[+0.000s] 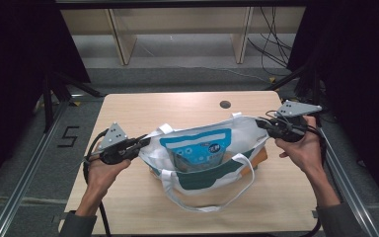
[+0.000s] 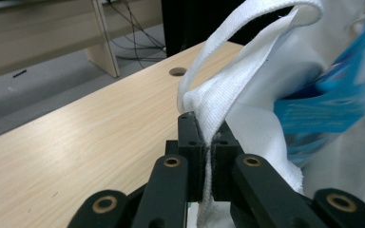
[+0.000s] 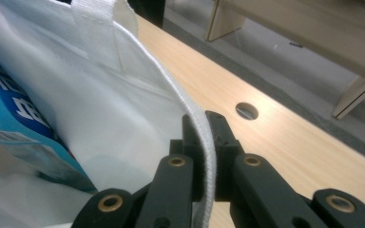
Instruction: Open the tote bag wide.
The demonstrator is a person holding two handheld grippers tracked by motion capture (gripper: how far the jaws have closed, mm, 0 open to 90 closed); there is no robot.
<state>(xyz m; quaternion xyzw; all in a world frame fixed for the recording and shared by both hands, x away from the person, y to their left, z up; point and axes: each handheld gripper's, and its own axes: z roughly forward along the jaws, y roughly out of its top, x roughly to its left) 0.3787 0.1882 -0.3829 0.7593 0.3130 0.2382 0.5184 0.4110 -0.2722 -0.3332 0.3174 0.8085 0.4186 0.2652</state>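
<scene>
Two grippers clamp the same white tote bag (image 1: pixel 205 153) by the opposite ends of its mouth, so the bag hangs spread between them over the wooden table (image 1: pixel 143 106).

At the left end, the left gripper (image 1: pixel 143 141) has its jaws pressed together on the bag's hem. In the left gripper view (image 2: pixel 208 142) the white woven edge runs straight down between the two black pads, pinched tight, and the cloth rises and folds over just above the tips. Beyond that gripper's tips lies bare tabletop with a round cable hole (image 2: pixel 177 71) farther off.

Between the two grippers, the bag's mouth stands open and a blue and white packet (image 1: pixel 197 150) sits inside it, its printed face turned up. A white handle loop (image 1: pixel 197 197) trails from the bag's near side onto the table, on the person's side of both grippers. Something orange (image 1: pixel 260 157) shows under the bag's corner below the right gripper.

At the right end, the right gripper (image 1: pixel 264 123) is likewise closed on the bag's rim. In the right gripper view (image 3: pixel 207 137) the stitched hem passes between the pads, with the blue packet (image 3: pixel 19 118) to the left of the tips, inside the bag.
</scene>
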